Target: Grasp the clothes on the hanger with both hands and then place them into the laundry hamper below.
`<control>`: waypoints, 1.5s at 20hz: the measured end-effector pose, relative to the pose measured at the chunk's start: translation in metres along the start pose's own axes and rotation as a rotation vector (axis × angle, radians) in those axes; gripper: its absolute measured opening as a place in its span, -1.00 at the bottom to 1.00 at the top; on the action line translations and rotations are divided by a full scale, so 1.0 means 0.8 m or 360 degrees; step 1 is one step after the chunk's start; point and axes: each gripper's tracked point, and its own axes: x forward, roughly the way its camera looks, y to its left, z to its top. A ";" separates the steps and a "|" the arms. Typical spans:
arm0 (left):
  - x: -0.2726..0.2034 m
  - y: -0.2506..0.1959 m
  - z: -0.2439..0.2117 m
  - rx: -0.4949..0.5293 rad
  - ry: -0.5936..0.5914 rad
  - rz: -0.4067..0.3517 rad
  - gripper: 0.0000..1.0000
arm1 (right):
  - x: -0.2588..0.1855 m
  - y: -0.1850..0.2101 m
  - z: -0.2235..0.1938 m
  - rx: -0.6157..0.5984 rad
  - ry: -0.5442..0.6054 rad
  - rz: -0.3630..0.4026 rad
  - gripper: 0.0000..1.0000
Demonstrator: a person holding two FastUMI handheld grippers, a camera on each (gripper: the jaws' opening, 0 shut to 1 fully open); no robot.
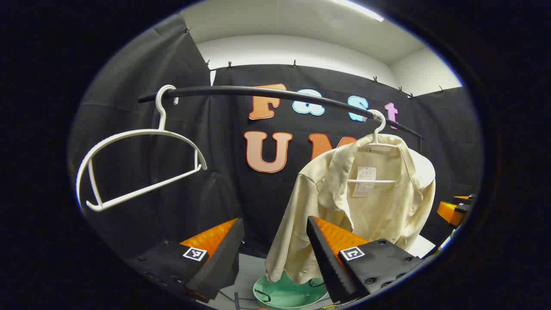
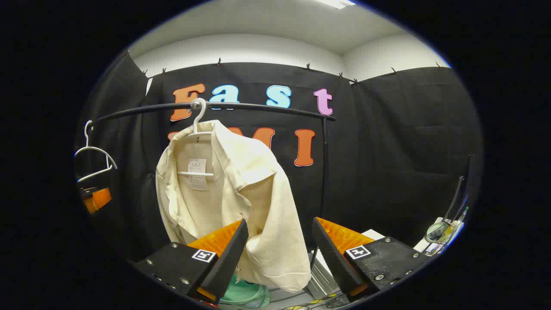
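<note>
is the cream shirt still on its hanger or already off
On its hanger. The cream shirt hangs from the white hanger hooked on the black rail, above the green hamper. Neither gripper touches it.

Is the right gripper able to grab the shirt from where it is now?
Probably yes. The right gripper is open, and the cream shirt hangs on its hanger just ahead with nothing between them. It isn't touching yet, so it must move closer.

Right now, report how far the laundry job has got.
Nothing looks done: the cream shirt hangs on its white hanger on the rail. In hand: both tools, left and right, are open, short of it. Left: grasp it, lift it off, drop it into the green hamper.
</note>
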 end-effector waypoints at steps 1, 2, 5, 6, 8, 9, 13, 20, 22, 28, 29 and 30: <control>0.006 0.006 0.004 0.0007 -0.0015 -0.0013 0.93 | 0.001 0.002 -0.004 0.0062 0.0016 -0.0020 0.88; 0.011 0.010 0.007 0.0003 -0.0032 -0.0021 0.93 | 0.002 0.001 -0.006 0.0091 0.0027 -0.0063 0.89; 0.018 0.019 0.014 -0.0035 -0.0062 -0.0035 0.93 | -0.003 0.011 -0.012 0.0058 0.0017 -0.0087 0.89; 0.019 0.022 0.014 -0.0032 -0.0065 -0.0037 0.93 | -0.002 0.013 -0.012 0.0038 0.0009 -0.0085 0.89; 0.024 0.034 0.013 -0.0016 -0.0059 -0.0016 0.93 | 0.001 0.017 -0.010 -0.0005 0.0000 -0.0092 0.88; 0.026 0.041 0.014 -0.0007 -0.0058 0.0004 0.93 | 0.003 0.020 -0.009 -0.0027 0.0001 -0.0086 0.89; 0.023 0.060 0.017 -0.0011 -0.0075 0.0054 0.93 | 0.008 0.037 -0.011 -0.0072 0.0007 -0.0059 0.89; 0.018 0.058 0.002 -0.0021 -0.0040 0.0037 0.93 | 0.019 0.066 -0.025 -0.0123 0.0048 0.0014 0.89; 0.017 0.059 -0.001 -0.0030 -0.0033 0.0034 0.93 | 0.026 0.075 -0.037 -0.0131 0.0078 0.0026 0.89; 0.011 0.072 -0.010 -0.0015 -0.0005 0.0065 0.93 | 0.054 0.106 -0.062 -0.0091 0.0172 0.0054 0.88; 0.008 0.075 -0.012 -0.0009 -0.0003 0.0073 0.93 | 0.058 0.113 -0.062 -0.0090 0.0173 0.0068 0.85; 0.006 0.078 -0.013 -0.0010 0.0000 0.0080 0.93 | 0.064 0.119 -0.060 -0.0101 0.0166 0.0073 0.82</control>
